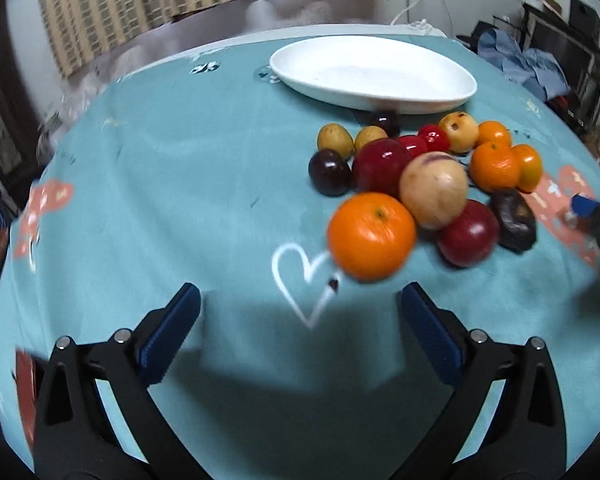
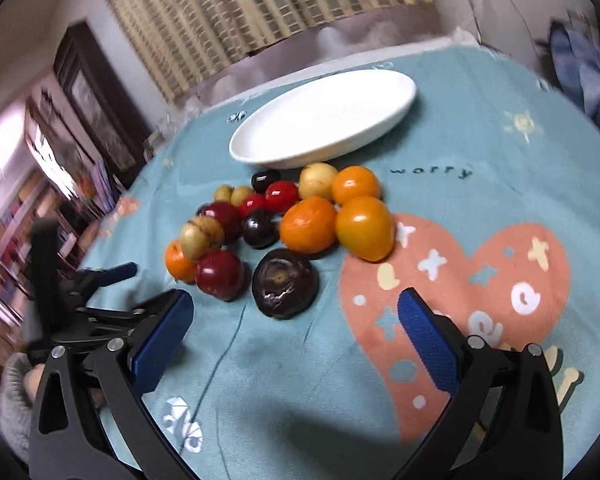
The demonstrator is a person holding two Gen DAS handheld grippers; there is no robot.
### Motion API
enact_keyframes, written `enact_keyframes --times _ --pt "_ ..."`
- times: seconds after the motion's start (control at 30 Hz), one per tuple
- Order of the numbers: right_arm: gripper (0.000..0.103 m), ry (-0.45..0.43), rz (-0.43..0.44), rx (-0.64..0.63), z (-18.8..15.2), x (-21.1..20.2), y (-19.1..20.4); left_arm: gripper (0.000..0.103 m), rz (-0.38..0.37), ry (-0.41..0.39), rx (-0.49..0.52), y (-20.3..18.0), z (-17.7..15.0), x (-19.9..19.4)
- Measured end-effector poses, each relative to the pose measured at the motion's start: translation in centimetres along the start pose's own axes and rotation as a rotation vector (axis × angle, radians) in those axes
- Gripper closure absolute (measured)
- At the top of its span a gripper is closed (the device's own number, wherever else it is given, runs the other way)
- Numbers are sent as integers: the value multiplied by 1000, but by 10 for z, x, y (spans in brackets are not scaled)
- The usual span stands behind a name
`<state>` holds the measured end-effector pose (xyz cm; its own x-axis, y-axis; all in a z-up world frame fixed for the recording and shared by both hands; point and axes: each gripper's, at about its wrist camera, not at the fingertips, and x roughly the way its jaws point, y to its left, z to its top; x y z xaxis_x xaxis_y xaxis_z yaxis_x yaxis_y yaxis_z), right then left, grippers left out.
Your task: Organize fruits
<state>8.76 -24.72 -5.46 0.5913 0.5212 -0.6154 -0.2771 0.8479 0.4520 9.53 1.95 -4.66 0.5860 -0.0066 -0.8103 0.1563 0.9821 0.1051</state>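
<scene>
A: How far along is the sorting?

B: Barely begun, I'd judge. The white dish (image 1: 374, 70) at the far side holds nothing, though blur hides detail; the fruit pile (image 1: 424, 178) sits just near of it.

A: The grippers?

B: Left gripper (image 1: 300, 334) and right gripper (image 2: 296, 340) both gape wide, holding nothing.

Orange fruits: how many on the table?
4. One at the pile's near-left edge; three clustered on its right side: front-left, front-right, and rear, nearest the white dish. Others may be hidden.
</scene>
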Motion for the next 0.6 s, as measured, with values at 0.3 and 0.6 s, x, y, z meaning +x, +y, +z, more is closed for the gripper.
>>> enact_keyframes --times 0.3,0.6 --pt "1 1 77 96 5 2 -11 28 -140 -23 62 -17 20 14" --pt "1 25 -25 -84 -5 9 11 56 -229 -50 20 -12 14 6"
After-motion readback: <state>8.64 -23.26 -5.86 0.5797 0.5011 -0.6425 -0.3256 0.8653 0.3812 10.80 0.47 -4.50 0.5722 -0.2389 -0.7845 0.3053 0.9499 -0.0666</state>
